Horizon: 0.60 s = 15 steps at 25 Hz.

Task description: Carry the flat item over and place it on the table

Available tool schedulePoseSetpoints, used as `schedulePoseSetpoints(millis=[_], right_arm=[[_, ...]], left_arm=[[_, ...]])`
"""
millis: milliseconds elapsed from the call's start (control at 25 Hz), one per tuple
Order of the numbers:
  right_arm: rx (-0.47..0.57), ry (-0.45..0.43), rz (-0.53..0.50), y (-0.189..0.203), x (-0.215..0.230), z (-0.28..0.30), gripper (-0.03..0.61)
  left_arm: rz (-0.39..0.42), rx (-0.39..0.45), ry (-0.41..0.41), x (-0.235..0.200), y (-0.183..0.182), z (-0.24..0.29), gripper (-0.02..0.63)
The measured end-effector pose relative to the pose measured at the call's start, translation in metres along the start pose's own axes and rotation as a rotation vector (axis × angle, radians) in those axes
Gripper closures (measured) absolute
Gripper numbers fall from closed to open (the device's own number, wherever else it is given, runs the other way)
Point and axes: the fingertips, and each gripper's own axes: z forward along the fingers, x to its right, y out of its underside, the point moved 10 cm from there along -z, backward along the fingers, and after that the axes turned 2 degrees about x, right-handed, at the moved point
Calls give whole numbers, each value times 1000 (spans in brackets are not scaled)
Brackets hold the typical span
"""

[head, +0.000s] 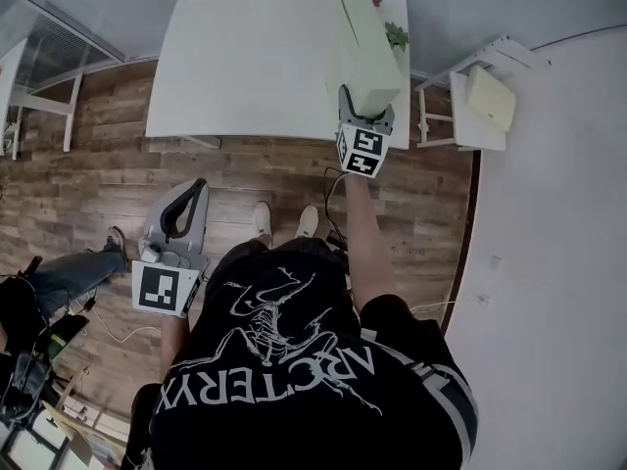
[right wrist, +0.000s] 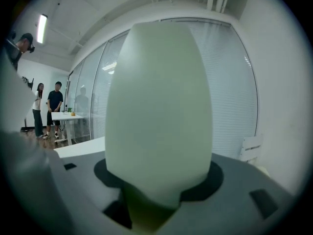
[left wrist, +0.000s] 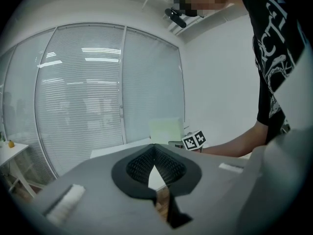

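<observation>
A wood-plank floor (head: 88, 194) fills the room below both pairs of fingers, with a white wall (head: 558, 213) to the outside of the right ones. Panes hung with slatted blinds (left wrist: 83, 97) stand far beyond the left fingers. A white table (head: 245, 57) lies ahead of both grippers, its near edge just under the right fingertips.

The right gripper (head: 365, 116) is clamped on the lower end of a pale green flat panel (head: 370, 62). The panel rises out from between the fingers over the table's right side. The left gripper (head: 186, 199) hangs well back from the table above the floor. Its ribbed pads (left wrist: 168, 166) meet at the tips with nothing between them.

To the right of the right fingers stands a small white stand (head: 436, 106) carrying a cream pad (head: 491, 98). Beyond the panel's far end a small green leafy thing (head: 396, 35) lies on the table; what it is I cannot tell.

In the right gripper view the panel (right wrist: 159, 106) blocks most of the scene ahead, and no view shows whether it touches the tabletop. To the left of the left fingers, a second person's jeans-clad leg (head: 69, 272) is cut off by the frame edge.
</observation>
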Motion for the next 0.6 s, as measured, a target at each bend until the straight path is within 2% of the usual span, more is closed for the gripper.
schedulePoseSetpoints(millis=[200,400,600], right_arm=[[-11,5,24,20,4,3,314],[-48,-4,29,29,2,6,307],[-173,-34,5,31,1,7,268]], left_arm=[[4,14,20,1,0,10,607],[-8,-21,20,2,4,5,607],[-4,14,30,2,4,6,607]])
